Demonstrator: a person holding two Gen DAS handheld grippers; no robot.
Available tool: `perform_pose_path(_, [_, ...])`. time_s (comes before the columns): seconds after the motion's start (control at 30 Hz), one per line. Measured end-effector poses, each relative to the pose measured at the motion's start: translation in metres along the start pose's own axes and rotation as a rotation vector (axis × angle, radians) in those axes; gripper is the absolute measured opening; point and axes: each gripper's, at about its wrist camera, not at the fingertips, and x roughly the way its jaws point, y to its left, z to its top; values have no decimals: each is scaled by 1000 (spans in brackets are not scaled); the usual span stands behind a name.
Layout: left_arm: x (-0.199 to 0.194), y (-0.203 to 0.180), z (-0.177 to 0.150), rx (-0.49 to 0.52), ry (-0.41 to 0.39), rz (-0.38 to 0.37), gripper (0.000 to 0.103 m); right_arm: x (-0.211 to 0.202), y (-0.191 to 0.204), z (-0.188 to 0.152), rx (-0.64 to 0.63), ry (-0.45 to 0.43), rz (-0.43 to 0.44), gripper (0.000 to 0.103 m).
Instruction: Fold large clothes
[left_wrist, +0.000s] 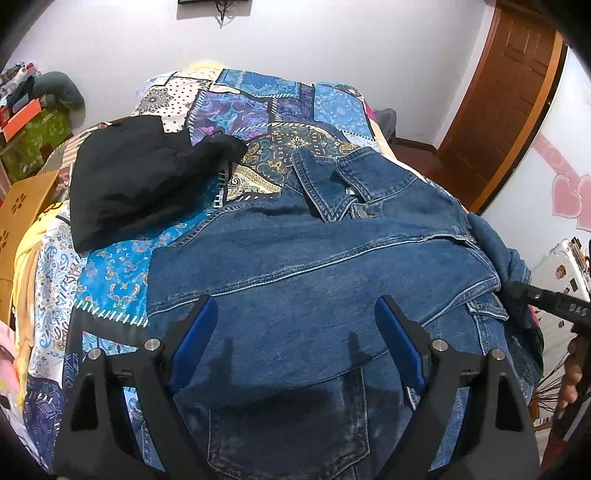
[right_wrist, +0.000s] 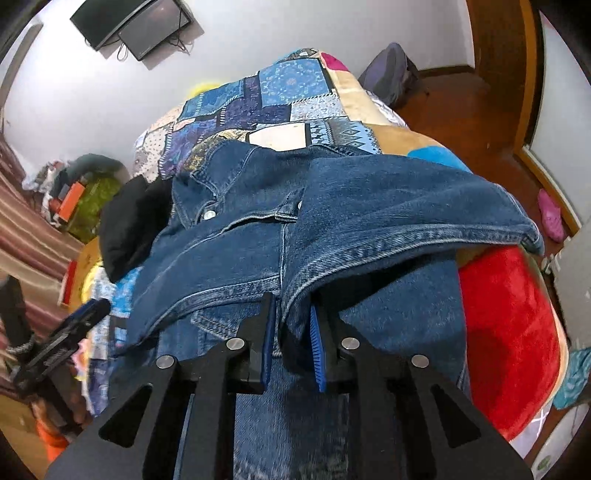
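Note:
A blue denim jacket (left_wrist: 332, 258) lies on a patchwork bedspread (left_wrist: 258, 107), collar toward the far end. My left gripper (left_wrist: 295, 306) hovers open just above the jacket's near part, holding nothing. My right gripper (right_wrist: 291, 306) is shut on a seamed fold of the denim jacket (right_wrist: 332, 221), lifting a sleeve or side panel across the body. The right gripper also shows at the right edge of the left wrist view (left_wrist: 554, 299). The left gripper shows at the left edge of the right wrist view (right_wrist: 74, 325).
A black garment (left_wrist: 140, 177) lies on the bed at the far left of the jacket. A red blanket (right_wrist: 509, 332) lies at the bed's right side. A wooden door (left_wrist: 509, 92) stands at the right, a cluttered corner (left_wrist: 33, 122) at the left.

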Motion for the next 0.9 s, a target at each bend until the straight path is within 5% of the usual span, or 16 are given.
perform_pose_path(0.1, [0, -3, 0, 10, -2, 0, 87, -7, 1, 2, 16, -16, 4, 19])
perform_pose_path(0.47, [-3, -12, 3, 37, -16, 5, 87, -51, -28, 22, 149, -223, -74, 76])
perform_pose_path(0.67, [-3, -14, 6, 44, -24, 20, 87, -39, -71, 28, 297, -212, -104, 76])
perform_pose_path(0.9, [5, -14, 7, 42, -8, 23, 87, 3, -117, 28, 497, -102, -11, 76])
